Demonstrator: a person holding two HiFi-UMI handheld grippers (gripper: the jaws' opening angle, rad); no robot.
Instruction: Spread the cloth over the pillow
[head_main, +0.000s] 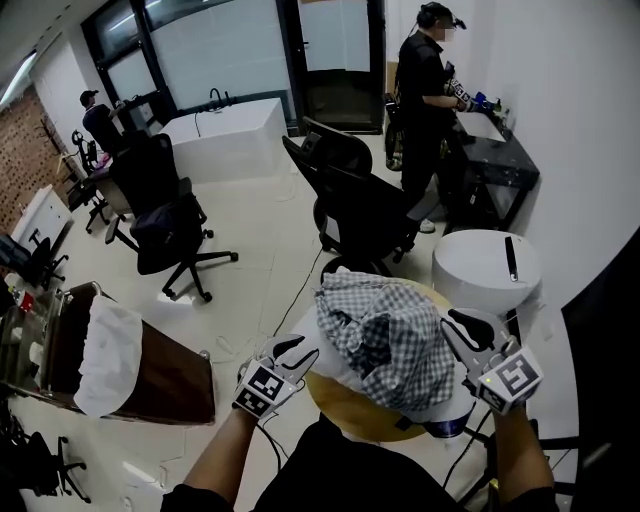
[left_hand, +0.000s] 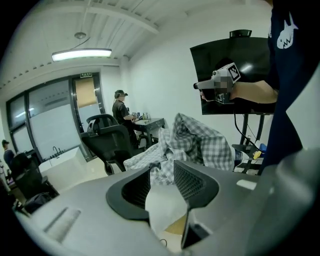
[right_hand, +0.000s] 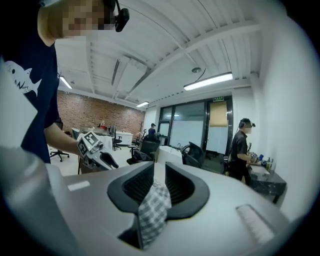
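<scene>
A grey-and-white checked cloth (head_main: 385, 335) lies bunched in folds over a white pillow (head_main: 322, 373) on a round wooden table (head_main: 350, 410). My left gripper (head_main: 303, 351) is at the pillow's left edge. In the left gripper view its jaws (left_hand: 161, 167) are shut on a white fabric corner (left_hand: 165, 202), with the checked cloth (left_hand: 200, 140) heaped just beyond. My right gripper (head_main: 462, 328) is at the cloth's right side. In the right gripper view a tip of the checked cloth (right_hand: 152, 210) hangs between its jaws (right_hand: 159, 170), with a gap showing between the pads above it.
Two black office chairs (head_main: 360, 205) stand just beyond the table, and a white round stool (head_main: 485, 265) to the right. A person (head_main: 425, 90) works at a black desk at the back right. A brown cabinet (head_main: 160, 375) is on the left, a dark screen (head_main: 610, 350) at the right edge.
</scene>
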